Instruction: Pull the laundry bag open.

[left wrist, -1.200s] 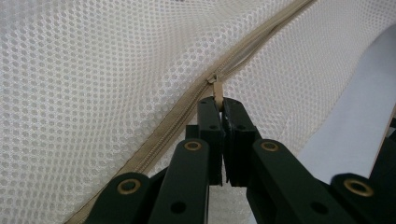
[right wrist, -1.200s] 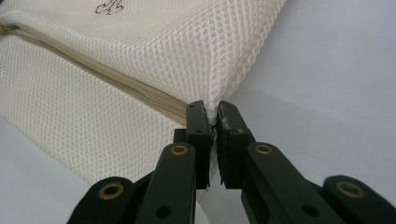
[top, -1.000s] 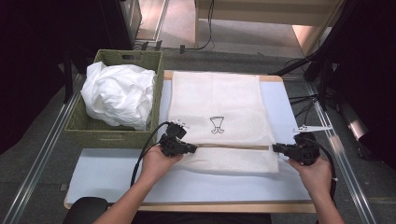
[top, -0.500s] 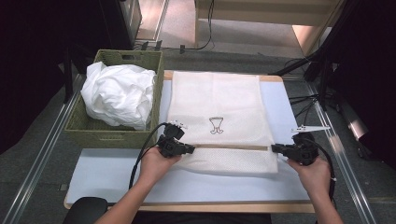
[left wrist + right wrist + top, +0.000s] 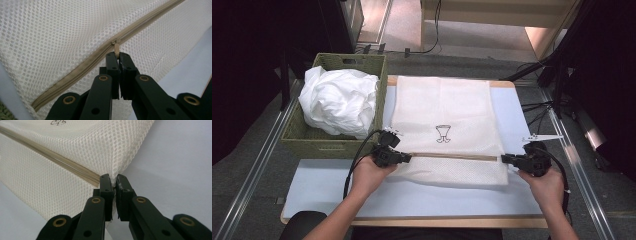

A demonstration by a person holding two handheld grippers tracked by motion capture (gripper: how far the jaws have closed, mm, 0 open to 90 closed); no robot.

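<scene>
A white mesh laundry bag (image 5: 442, 115) with a small black logo lies flat on the pale mat (image 5: 327, 182). A beige zipper (image 5: 452, 156) runs across its near part. My left gripper (image 5: 408, 157) sits at the zipper's left end, shut on the beige zipper pull (image 5: 116, 48). My right gripper (image 5: 503, 158) is at the bag's right edge, shut on the mesh corner (image 5: 113, 176) where the zipper (image 5: 50, 156) ends. The mesh rises slightly into both grips.
A green woven basket (image 5: 307, 145) holding a bundle of white cloth (image 5: 339, 102) stands left of the bag, close to my left gripper. The table's wooden front edge (image 5: 427, 221) lies below my forearms. Cables run along the right side.
</scene>
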